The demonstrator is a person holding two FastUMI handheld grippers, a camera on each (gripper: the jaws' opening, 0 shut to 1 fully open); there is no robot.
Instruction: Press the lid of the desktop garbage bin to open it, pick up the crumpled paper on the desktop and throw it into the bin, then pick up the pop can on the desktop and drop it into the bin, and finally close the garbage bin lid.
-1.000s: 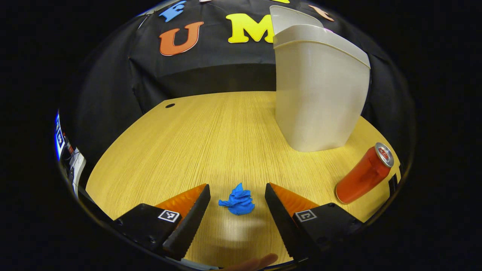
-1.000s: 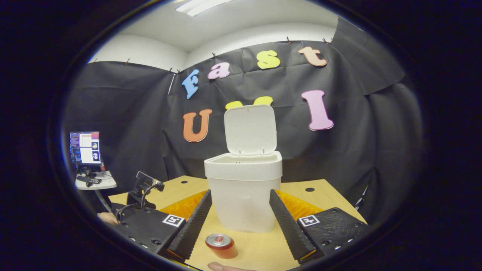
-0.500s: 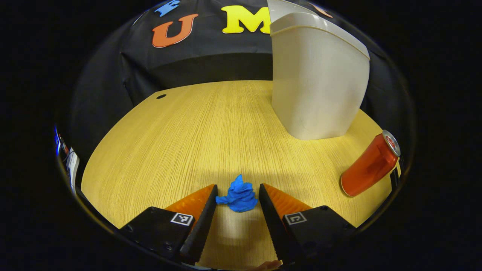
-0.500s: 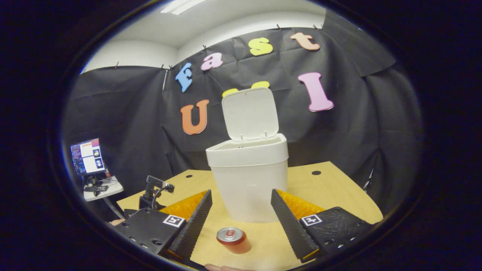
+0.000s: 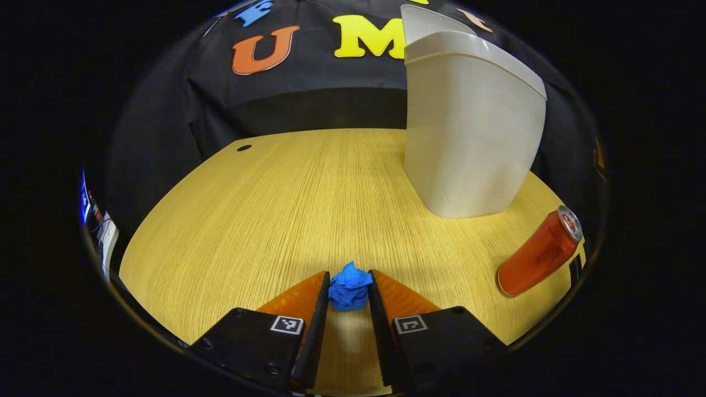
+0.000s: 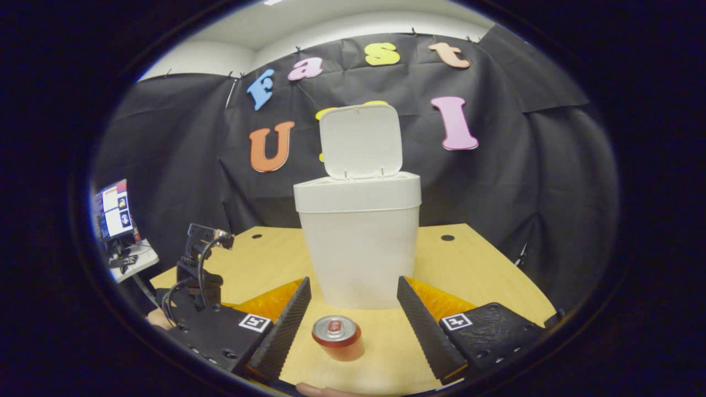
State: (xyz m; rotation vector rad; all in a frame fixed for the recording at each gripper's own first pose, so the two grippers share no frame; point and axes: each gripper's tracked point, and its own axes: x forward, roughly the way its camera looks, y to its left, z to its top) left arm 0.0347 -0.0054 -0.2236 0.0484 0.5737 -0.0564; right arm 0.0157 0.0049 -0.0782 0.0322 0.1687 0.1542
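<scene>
My left claw has just closed from wide apart onto the blue crumpled paper on the desk, well short of the open-lidded bin, so lifting comes next, while my right claw hangs apart.

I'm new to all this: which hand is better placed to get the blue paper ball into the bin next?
Left. The left gripper already has both fingers pressed on the crumpled paper, and the bin stands with its lid up. The right gripper is open, framing the pop can.
</scene>
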